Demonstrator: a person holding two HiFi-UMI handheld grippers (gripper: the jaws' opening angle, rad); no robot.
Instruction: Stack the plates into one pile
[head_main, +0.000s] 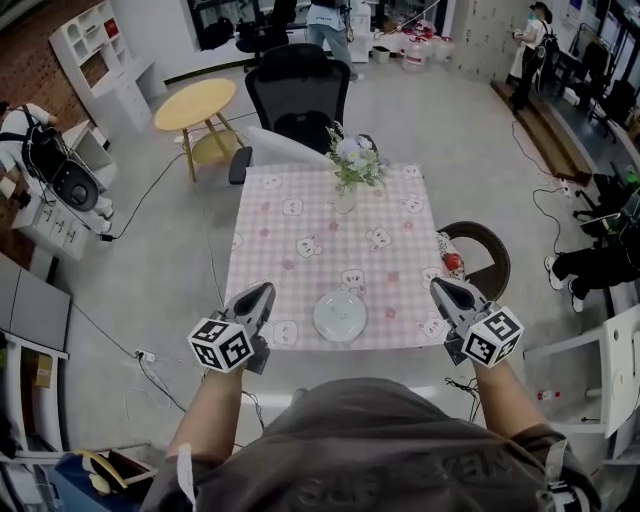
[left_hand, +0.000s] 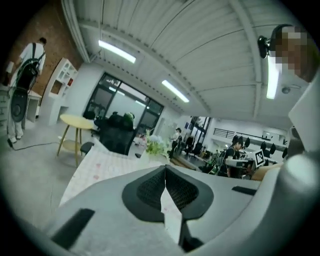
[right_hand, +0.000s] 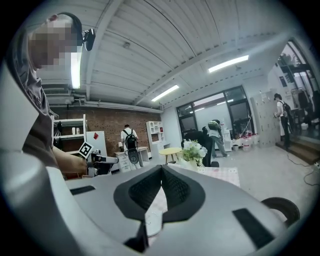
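Observation:
A pile of white plates (head_main: 340, 316) sits near the front edge of the pink checked table (head_main: 300, 215) in the head view. My left gripper (head_main: 264, 291) hovers at the table's front left corner, left of the pile, its jaws pressed together with nothing between them. To the right of the pile, at the front right corner, my right gripper (head_main: 438, 286) is also shut and empty. Both are held up and point roughly level across the table. The left gripper view shows the shut left gripper (left_hand: 165, 168) over the tablecloth (left_hand: 97, 167). In the right gripper view the right gripper (right_hand: 161, 168) is shut too.
A vase of flowers (head_main: 351, 165) stands at the table's far side. A black office chair (head_main: 297, 88) is behind it. A round dark chair (head_main: 484, 256) with a red object (head_main: 452, 262) is at the right edge. A yellow round table (head_main: 196, 104) stands far left. People are in the background.

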